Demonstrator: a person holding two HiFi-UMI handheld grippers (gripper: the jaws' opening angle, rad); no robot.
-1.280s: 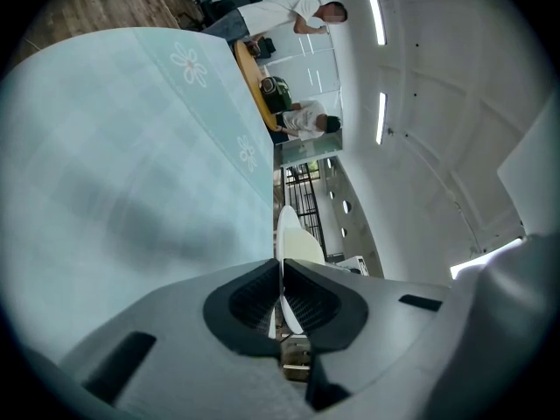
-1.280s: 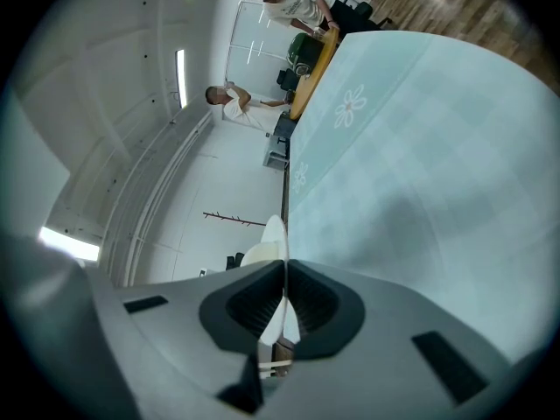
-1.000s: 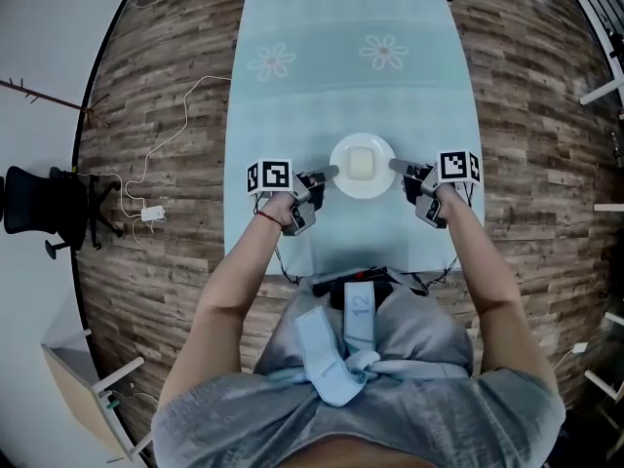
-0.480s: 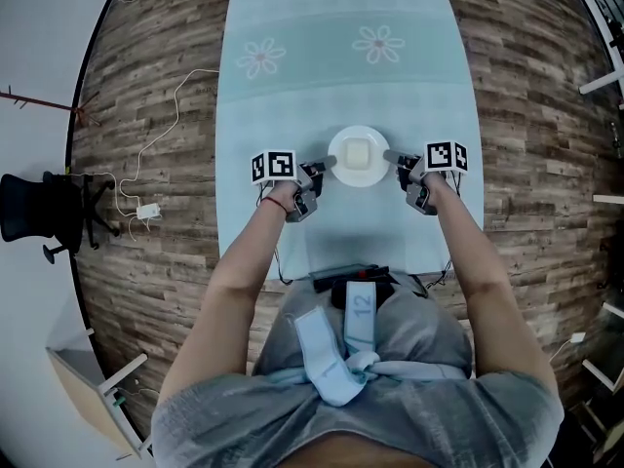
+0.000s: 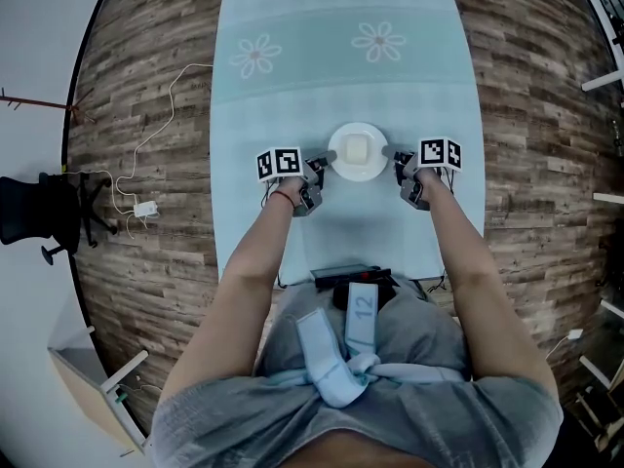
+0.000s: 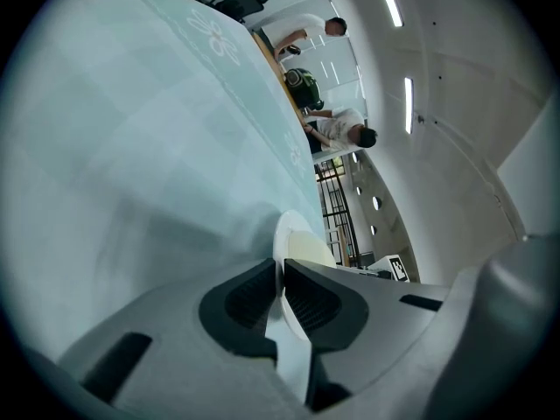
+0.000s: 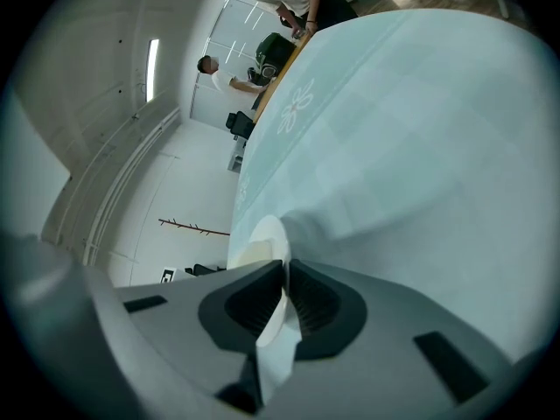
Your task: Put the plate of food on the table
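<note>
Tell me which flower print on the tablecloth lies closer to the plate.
The right-hand flower print, almost straight beyond the plate; the left-hand flower print sits farther off to the side.

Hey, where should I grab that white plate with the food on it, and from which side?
Take the plate by its thin, flat rim at two opposite edges, coming in low from the left and the right. The left gripper and right gripper are shut on it that way, clear of the food in the middle, which should keep it level.
</note>
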